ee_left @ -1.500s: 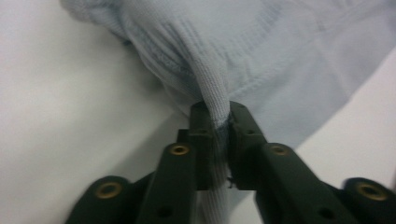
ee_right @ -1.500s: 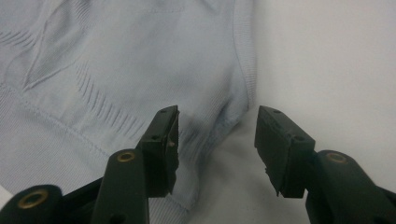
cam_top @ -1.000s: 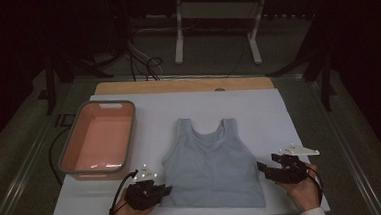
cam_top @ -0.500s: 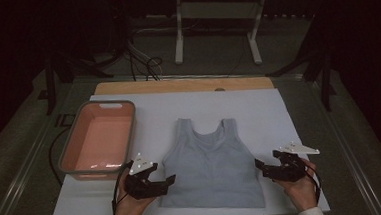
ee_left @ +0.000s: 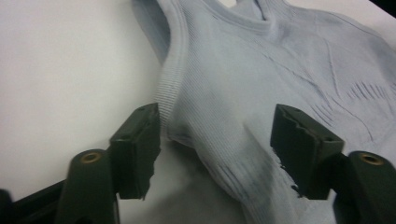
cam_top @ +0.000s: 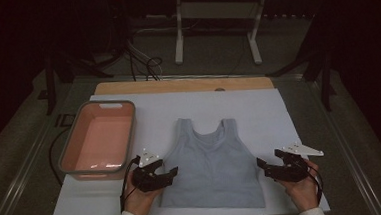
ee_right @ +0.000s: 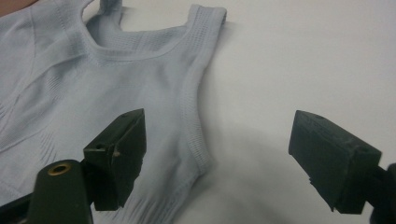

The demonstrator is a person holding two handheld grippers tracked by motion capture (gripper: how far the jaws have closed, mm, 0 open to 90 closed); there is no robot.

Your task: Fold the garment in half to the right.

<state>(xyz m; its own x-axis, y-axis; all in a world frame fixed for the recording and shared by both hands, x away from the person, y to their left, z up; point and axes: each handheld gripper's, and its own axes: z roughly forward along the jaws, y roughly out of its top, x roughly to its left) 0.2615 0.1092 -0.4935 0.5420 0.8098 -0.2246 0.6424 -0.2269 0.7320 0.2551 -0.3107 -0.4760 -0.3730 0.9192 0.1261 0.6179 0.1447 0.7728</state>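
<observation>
Left tongs [cam_top: 170, 173] half-open astride tank top [cam_top: 213, 162] edge, right tongs [cam_top: 263, 165] wide

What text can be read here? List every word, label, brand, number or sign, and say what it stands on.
None: no readable word, number, label or sign appears in these pictures.
Grey tank top: only knit ribbing and seams, no print or tag showing.
Pink bin: plain walls, nothing written.
White table cover: blank.
</observation>
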